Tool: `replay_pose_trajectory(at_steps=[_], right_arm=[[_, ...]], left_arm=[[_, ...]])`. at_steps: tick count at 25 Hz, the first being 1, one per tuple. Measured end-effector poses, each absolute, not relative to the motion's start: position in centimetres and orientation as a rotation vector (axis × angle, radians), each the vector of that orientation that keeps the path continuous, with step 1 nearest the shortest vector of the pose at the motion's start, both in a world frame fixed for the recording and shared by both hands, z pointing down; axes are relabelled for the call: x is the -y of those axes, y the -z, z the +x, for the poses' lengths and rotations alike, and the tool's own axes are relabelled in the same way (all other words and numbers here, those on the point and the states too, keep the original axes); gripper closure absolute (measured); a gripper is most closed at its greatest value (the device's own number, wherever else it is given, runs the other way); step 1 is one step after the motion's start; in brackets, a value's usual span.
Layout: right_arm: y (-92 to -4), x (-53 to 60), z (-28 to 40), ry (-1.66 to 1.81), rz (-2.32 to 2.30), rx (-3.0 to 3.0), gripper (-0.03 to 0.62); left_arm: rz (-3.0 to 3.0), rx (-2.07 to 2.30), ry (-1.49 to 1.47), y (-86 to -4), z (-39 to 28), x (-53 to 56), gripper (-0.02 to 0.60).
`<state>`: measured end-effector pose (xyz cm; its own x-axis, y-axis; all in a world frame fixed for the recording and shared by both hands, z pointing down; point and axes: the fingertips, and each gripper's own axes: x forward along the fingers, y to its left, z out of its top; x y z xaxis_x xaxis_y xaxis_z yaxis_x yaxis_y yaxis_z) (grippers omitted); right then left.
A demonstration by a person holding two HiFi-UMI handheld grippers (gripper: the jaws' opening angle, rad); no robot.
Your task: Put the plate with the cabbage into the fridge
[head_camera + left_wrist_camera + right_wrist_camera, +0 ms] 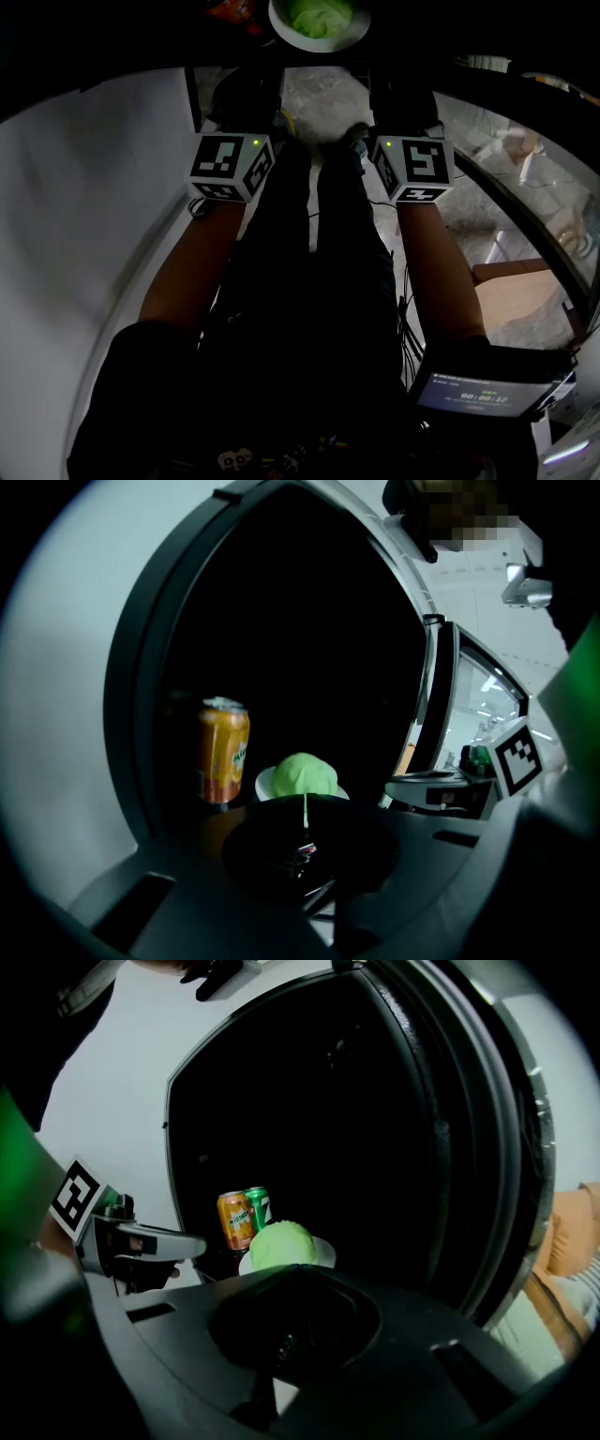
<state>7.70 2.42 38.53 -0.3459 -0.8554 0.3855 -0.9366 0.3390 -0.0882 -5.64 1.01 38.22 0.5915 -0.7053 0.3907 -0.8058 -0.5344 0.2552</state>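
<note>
The white plate with the pale green cabbage stands inside the dark fridge, next to an orange can and a green can. In the left gripper view the cabbage and plate sit just beyond the gripper's dark body, beside the orange can. My left gripper and right gripper are held side by side, short of the plate and apart from it. Darkness hides the jaws of both.
The fridge's glass door stands open on the right. A white wall rises on the left. A small device with a lit screen is at the lower right, and the person's dark legs fill the middle.
</note>
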Motion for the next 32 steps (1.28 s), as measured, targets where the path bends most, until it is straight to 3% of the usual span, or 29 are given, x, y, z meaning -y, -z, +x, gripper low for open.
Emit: replay_pose_trajectory(at_steps=[32], right_arm=[[-36.7, -1.5, 7.9, -0.455, 1.701, 2.352, 0.589]], left_arm=[[2.448, 1.333, -0.292, -35.3, -7.4, -0.3, 0.569]])
